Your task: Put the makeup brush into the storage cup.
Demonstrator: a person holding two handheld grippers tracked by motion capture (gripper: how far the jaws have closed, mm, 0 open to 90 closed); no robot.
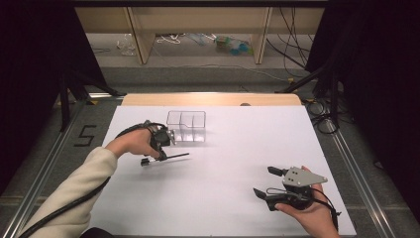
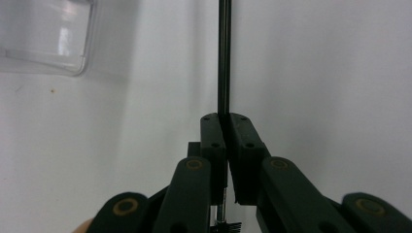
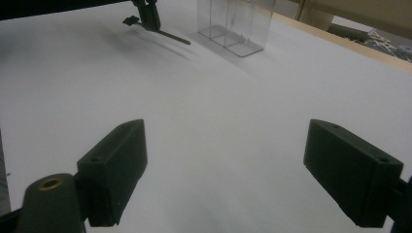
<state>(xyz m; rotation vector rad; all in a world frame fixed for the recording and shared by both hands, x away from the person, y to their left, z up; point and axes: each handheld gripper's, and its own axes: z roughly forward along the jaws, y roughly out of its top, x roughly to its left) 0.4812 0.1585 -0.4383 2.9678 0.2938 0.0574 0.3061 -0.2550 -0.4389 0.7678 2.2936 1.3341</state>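
Seen from the high view, a person in a cream sleeve works 2 hand-held tongs over a white tabletop (image 1: pixel 223 163). The left tongs (image 1: pixel 161 154) are clamped on a thin dark rod (image 1: pixel 174 157) with a small brush head at one end, held low over the sheet just in front of a clear plastic organizer (image 1: pixel 186 126) with several compartments. The right tongs (image 1: pixel 265 182), topped by a grey plate, rest in the hand near the tabletop's front right, jaws apart and holding nothing, well apart from the rod.

In the left gripper view, the left tongs (image 2: pixel 225 127) pinch the rod (image 2: pixel 224 58), which runs straight up between the jaws; bristles show below them. A corner of the organizer (image 2: pixel 46 36) sits at upper left.

In the right gripper view, the right tongs (image 3: pixel 240 167) stand wide open over bare white sheet. Farther off, the rod (image 3: pixel 167 35) slants from the left tongs (image 3: pixel 149 19), beside the organizer (image 3: pixel 235 24).
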